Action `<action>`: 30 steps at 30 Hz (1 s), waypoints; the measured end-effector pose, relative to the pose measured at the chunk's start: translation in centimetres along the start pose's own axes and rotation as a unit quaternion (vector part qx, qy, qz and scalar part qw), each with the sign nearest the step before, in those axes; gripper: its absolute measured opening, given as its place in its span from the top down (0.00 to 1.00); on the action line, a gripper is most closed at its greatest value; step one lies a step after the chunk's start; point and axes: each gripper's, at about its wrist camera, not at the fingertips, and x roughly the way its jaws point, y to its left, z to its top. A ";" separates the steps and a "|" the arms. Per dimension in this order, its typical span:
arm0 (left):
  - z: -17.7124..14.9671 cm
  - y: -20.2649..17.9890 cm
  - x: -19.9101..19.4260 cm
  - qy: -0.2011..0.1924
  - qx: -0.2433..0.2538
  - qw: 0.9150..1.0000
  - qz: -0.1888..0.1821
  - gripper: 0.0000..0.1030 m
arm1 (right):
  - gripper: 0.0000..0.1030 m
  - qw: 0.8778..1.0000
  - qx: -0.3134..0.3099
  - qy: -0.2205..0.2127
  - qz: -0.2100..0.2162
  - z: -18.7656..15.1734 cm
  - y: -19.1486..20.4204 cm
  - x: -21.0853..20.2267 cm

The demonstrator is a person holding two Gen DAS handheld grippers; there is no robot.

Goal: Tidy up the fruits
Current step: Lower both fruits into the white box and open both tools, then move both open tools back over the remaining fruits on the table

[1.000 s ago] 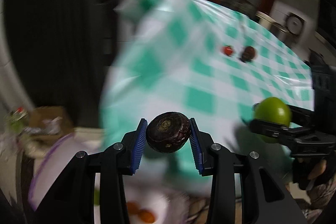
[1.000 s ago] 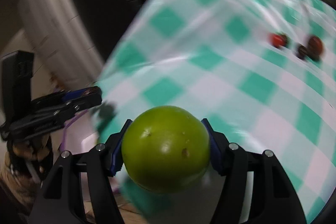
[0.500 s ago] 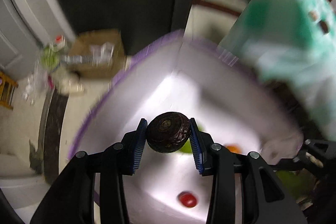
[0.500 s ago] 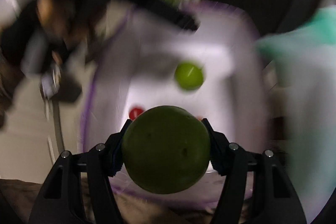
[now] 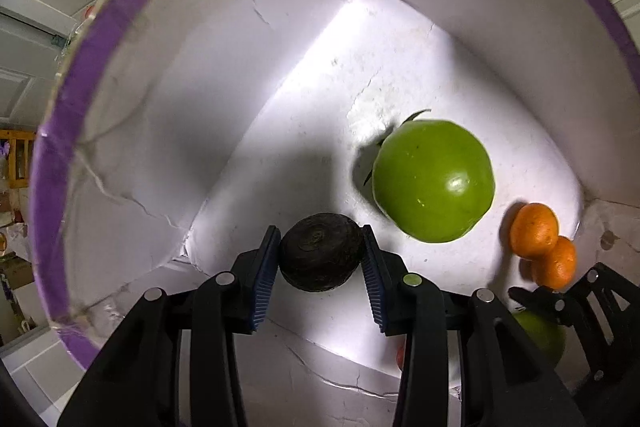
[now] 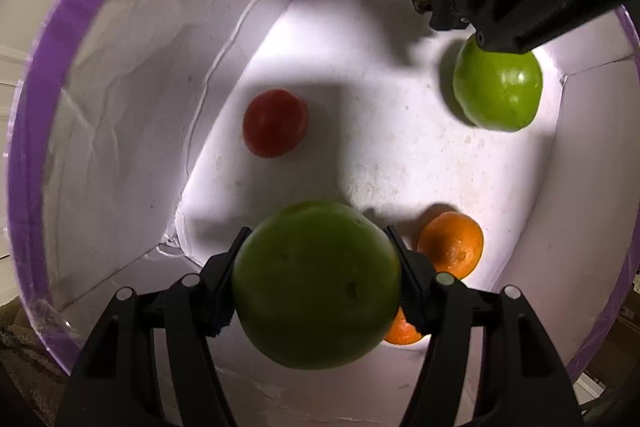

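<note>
Left gripper [image 5: 321, 259] pinching dark fruit [image 5: 320, 254], right gripper [image 6: 316, 281] clamping green fruit [image 6: 316, 285] (possibly tomato), inside purple-rimmed box [image 6: 36, 75].

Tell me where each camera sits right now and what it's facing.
Left wrist: on the left gripper, looking down into the white box; its jaws hold a dark fruit, and the right gripper shows at lower right.
Right wrist: on the right gripper, looking down into the same box; its jaws hold a green fruit, left gripper at top right.
Shared: the loose green fruit and oranges.
</note>
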 end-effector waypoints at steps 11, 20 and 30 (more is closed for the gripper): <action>-0.8 0.8 -1.5 -0.033 -0.021 0.999 0.011 0.25 | 0.17 0.998 0.037 -0.037 -0.016 -0.8 -0.9 -2.4; -3.8 -1.4 -14.3 -0.193 0.010 0.971 0.138 0.15 | 0.17 0.937 0.119 -0.327 -0.035 -11.0 -4.6 -21.3; -1.1 -17.0 -32.1 -0.476 0.087 0.875 0.003 0.14 | 0.02 0.753 0.463 -0.421 -0.203 -38.0 -17.8 -28.3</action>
